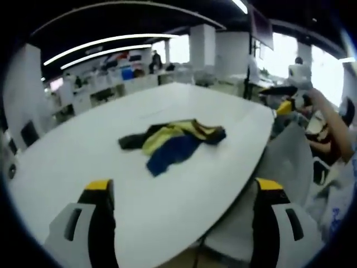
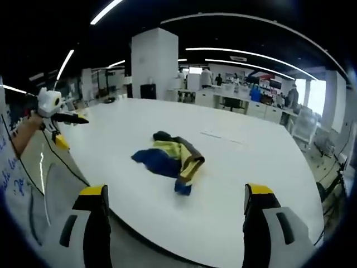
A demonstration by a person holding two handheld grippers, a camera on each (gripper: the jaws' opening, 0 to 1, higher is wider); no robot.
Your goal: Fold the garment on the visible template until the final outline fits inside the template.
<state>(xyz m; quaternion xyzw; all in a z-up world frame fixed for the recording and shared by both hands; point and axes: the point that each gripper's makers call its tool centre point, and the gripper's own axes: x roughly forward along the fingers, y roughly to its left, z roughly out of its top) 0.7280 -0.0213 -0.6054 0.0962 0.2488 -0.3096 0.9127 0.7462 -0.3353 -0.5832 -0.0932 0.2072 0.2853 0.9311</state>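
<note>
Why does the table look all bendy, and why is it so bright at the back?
Left gripper view: the fisheye lens curves the white table, and the windows glare white at upper right. Right gripper view: the table edge bows too, ceiling strip lights streak, and the crumpled garment looks slightly soft.

A crumpled garment (image 1: 173, 144) lies on a white table (image 1: 111, 167), beyond the left gripper's (image 1: 184, 192) spread jaws.

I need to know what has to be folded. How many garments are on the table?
1. A crumpled yellow, blue and dark garment lies near the middle of the white table, apart from both open grippers. Its bunched folds could hide something smaller.
</note>
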